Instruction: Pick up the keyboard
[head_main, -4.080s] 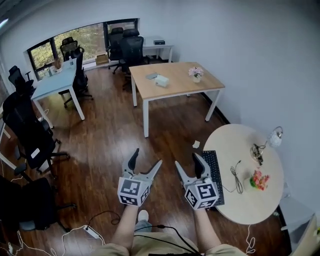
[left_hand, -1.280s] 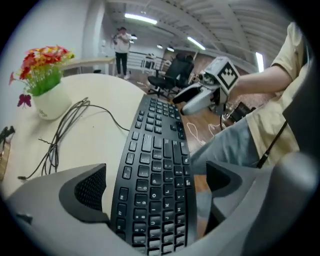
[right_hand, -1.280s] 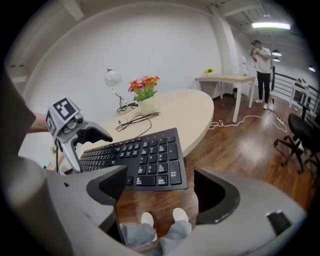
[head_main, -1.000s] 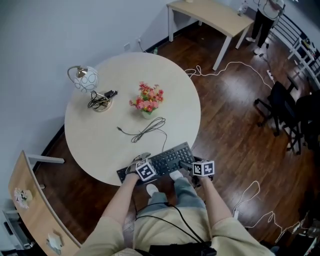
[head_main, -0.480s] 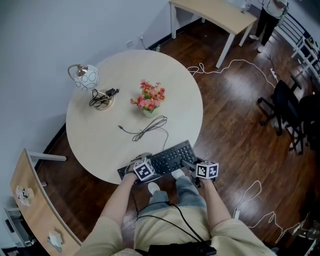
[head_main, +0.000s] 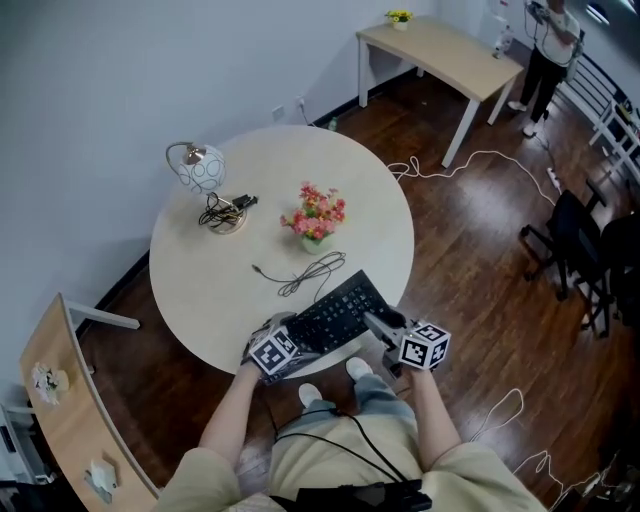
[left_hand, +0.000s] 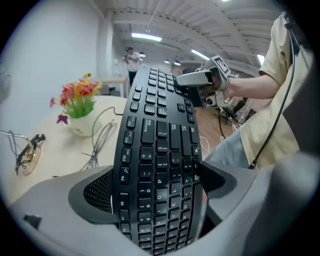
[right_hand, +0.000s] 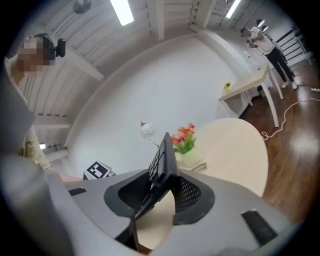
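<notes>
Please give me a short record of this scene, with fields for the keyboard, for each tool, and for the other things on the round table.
keyboard: black, tilted, held up over the near edge of the round table, one end in each tool
left tool: jaws closing, keyboard between them
right tool: jaws closing, keyboard's edge between them
also on table: flowers in a pot, cable, lamp

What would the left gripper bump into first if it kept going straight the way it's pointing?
The left gripper has the keyboard between its closing jaws. Farther along, the right gripper, jaws closing on the keyboard's far end, seems next, though depth is unclear.
</notes>
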